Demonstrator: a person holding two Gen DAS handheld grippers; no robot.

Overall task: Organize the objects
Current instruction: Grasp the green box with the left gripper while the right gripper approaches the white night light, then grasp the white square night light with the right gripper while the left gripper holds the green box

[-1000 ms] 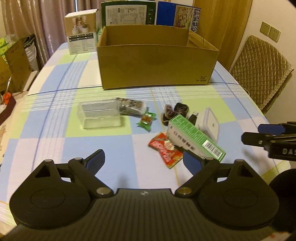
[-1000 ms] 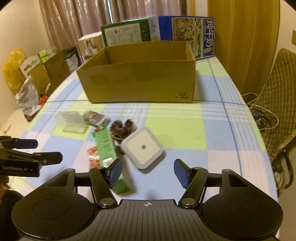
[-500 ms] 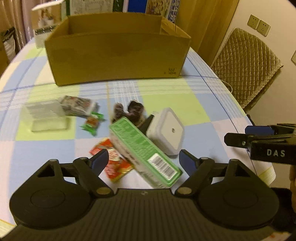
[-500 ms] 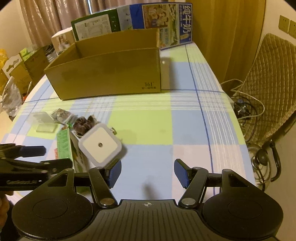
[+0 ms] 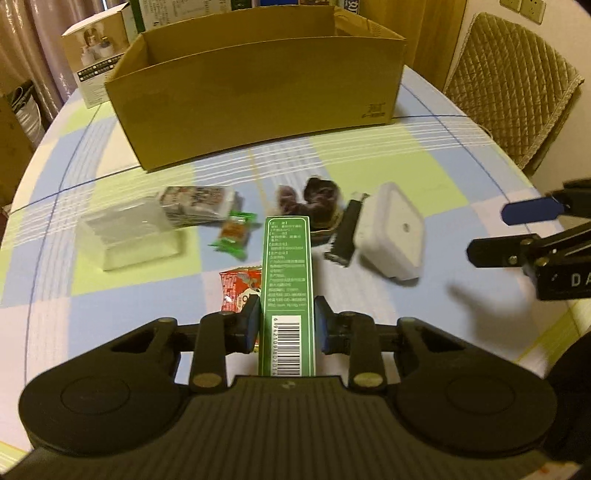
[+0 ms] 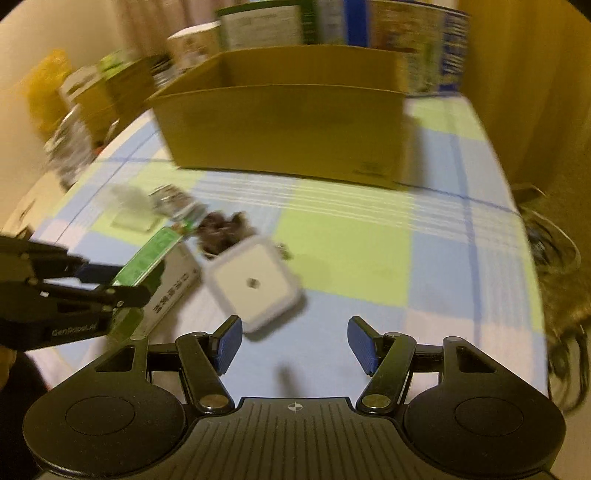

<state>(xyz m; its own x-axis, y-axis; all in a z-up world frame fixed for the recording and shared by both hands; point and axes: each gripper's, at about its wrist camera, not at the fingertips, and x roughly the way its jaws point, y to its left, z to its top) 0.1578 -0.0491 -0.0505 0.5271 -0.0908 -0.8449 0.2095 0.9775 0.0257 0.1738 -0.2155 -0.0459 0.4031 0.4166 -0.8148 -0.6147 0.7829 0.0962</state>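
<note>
green box [image 5: 287, 266] pinched by left fingers [image 5: 252, 319], snack packets [image 5: 236, 232] beside; right fingers [image 6: 229, 341] spread near white cube [image 6: 255, 282].

Domestic dining room: checked tablecloth [image 5: 369, 155] on table, quilted chair cover [image 5: 513, 85], curtains [image 5: 48, 22], wall sockets [image 5: 524, 7], stacked cartons [image 6: 258, 29] behind.

The worktop [image 5: 369, 177] wears a blue, green and white checked cloth. On it sit an open cardboard box [image 5: 258, 92], a clear plastic case [image 5: 129, 236], a white square device [image 5: 391, 236], a red packet [image 5: 240, 291], a green sweet [image 5: 234, 234] and a dark clump [image 5: 314, 199].
</note>
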